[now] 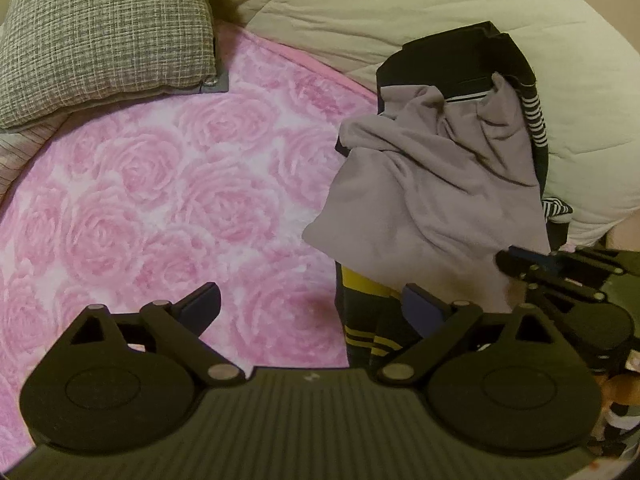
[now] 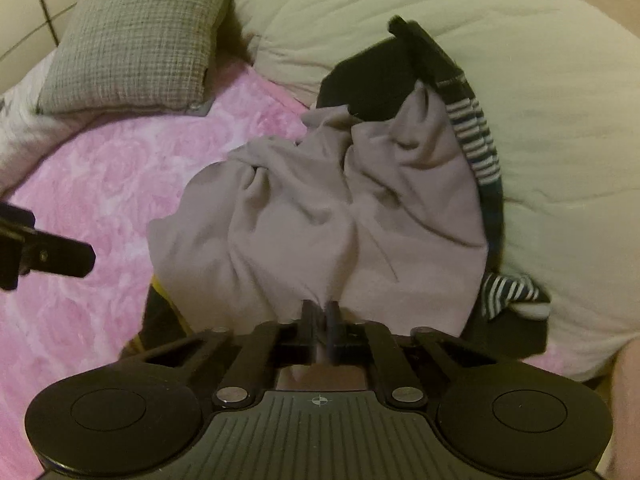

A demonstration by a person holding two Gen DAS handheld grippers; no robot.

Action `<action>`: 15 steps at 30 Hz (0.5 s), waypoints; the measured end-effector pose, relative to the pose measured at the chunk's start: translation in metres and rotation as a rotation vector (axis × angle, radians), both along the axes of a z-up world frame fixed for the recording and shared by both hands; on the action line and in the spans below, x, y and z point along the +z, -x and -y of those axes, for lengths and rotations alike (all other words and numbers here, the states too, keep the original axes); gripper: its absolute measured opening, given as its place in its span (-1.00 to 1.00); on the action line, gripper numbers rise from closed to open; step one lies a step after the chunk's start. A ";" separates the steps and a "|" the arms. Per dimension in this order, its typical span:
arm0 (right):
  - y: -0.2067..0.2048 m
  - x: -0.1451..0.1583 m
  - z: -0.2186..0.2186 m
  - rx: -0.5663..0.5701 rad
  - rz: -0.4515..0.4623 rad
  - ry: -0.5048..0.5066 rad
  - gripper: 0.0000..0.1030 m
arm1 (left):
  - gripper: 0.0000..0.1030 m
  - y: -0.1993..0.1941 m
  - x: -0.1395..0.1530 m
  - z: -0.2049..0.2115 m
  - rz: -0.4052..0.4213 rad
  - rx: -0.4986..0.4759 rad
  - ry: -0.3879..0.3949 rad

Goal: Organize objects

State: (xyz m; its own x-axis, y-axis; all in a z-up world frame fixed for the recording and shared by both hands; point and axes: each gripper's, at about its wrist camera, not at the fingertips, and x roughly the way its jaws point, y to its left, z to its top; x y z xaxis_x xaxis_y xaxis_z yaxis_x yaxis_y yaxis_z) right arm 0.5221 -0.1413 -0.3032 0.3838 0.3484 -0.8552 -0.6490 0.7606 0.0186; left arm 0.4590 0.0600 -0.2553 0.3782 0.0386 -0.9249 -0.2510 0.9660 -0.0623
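Note:
A grey-lilac garment [image 2: 320, 208] lies crumpled on top of a pile of dark clothes [image 2: 368, 80] on the bed; it also shows in the left wrist view [image 1: 432, 184]. My right gripper [image 2: 320, 312] is shut on the near edge of this grey garment; it also shows at the right of the left wrist view [image 1: 520, 260]. My left gripper [image 1: 312, 300] is open and empty, low over the pink rose blanket [image 1: 160, 184], just left of the pile. A dark garment with yellow stripes [image 1: 368, 320] and a striped piece [image 2: 476, 148] lie under the grey one.
A grey checked cushion [image 1: 100, 32] lies at the back left. A cream quilt [image 1: 400, 0] is bunched behind and right of the pile [image 2: 540, 140]. The pink blanket [image 2: 100, 180] stretches left of the clothes.

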 end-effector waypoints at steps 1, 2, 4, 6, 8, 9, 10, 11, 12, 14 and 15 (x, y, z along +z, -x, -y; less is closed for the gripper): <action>0.002 0.004 0.001 0.008 0.016 -0.010 -1.00 | 0.84 0.001 0.001 -0.001 0.005 0.000 0.001; 0.005 0.012 0.004 0.012 0.036 -0.026 -1.00 | 0.84 0.002 0.004 -0.002 0.010 0.000 0.002; 0.013 0.033 0.009 0.027 0.081 -0.066 -1.00 | 0.83 0.007 0.010 -0.004 0.022 0.004 0.005; 0.022 0.060 0.013 0.037 0.108 -0.130 -1.00 | 0.82 0.015 0.019 -0.008 0.039 0.015 0.006; 0.035 0.092 0.019 0.060 0.144 -0.231 -1.00 | 0.81 0.024 0.031 -0.013 0.062 0.035 0.012; 0.043 0.106 0.019 0.078 0.170 -0.261 -1.00 | 0.81 0.031 0.037 -0.016 0.074 0.047 0.015; 0.051 0.118 0.017 0.099 0.197 -0.264 -1.00 | 0.81 0.037 0.044 -0.019 0.085 0.059 0.017; 0.059 0.128 0.013 0.120 0.218 -0.251 -1.00 | 0.80 0.045 0.051 -0.022 0.099 0.072 0.017; 0.066 0.138 0.009 0.133 0.225 -0.253 -1.00 | 0.80 0.054 0.059 -0.024 0.114 0.084 0.014; 0.079 0.158 0.006 0.153 0.217 -0.306 -1.00 | 0.80 0.078 0.077 -0.031 0.151 0.115 0.012; 0.088 0.169 0.001 0.171 0.222 -0.330 -1.00 | 0.80 0.091 0.086 -0.036 0.168 0.132 0.010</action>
